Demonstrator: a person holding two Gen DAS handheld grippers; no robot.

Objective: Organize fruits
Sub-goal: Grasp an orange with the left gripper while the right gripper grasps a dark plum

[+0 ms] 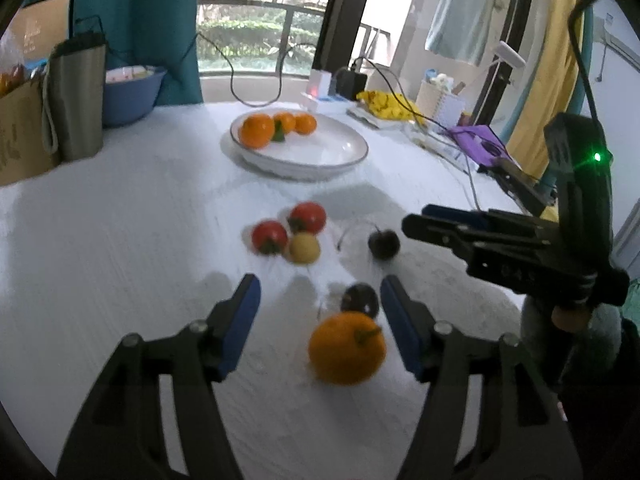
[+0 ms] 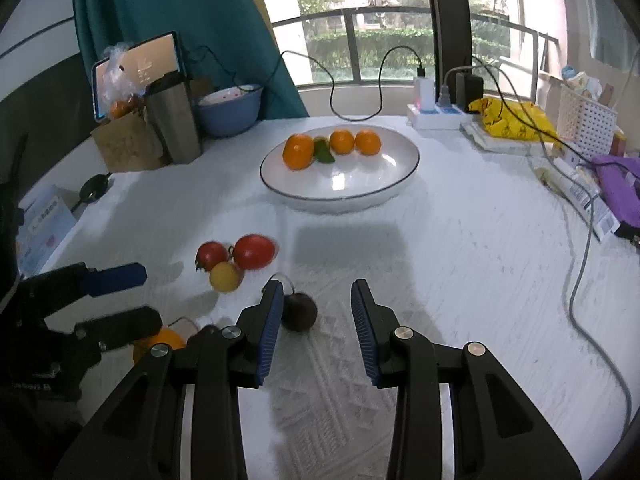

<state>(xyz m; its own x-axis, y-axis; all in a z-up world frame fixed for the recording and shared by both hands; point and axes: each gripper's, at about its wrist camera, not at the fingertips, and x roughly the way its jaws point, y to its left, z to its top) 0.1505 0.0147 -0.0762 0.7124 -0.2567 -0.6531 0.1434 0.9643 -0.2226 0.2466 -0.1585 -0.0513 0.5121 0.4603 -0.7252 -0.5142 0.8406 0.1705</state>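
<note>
My left gripper (image 1: pixel 320 312) is open over the white table, and a loose orange (image 1: pixel 347 347) lies between its fingers, nearer the right one, with neither pad touching it. Just beyond sits a dark round fruit (image 1: pixel 360 300); a second dark fruit (image 1: pixel 384 244) lies farther on. That second dark fruit (image 2: pixel 299 312) sits by the left fingertip of my right gripper (image 2: pixel 318 308), which is open and grips nothing. Two red tomatoes (image 2: pixel 254 251) and a small yellow fruit (image 2: pixel 225 276) cluster mid-table. A white plate (image 2: pixel 360 184) holds three oranges (image 2: pixel 298 151).
A steel tumbler (image 2: pixel 174 120), a blue bowl (image 2: pixel 230 110) and a paper bag (image 2: pixel 124 144) stand at the back left. A power strip (image 2: pixel 434 114), a yellow bag (image 2: pixel 508 118), a purple item (image 2: pixel 620 188) and a grey cable (image 2: pixel 580 280) crowd the right side.
</note>
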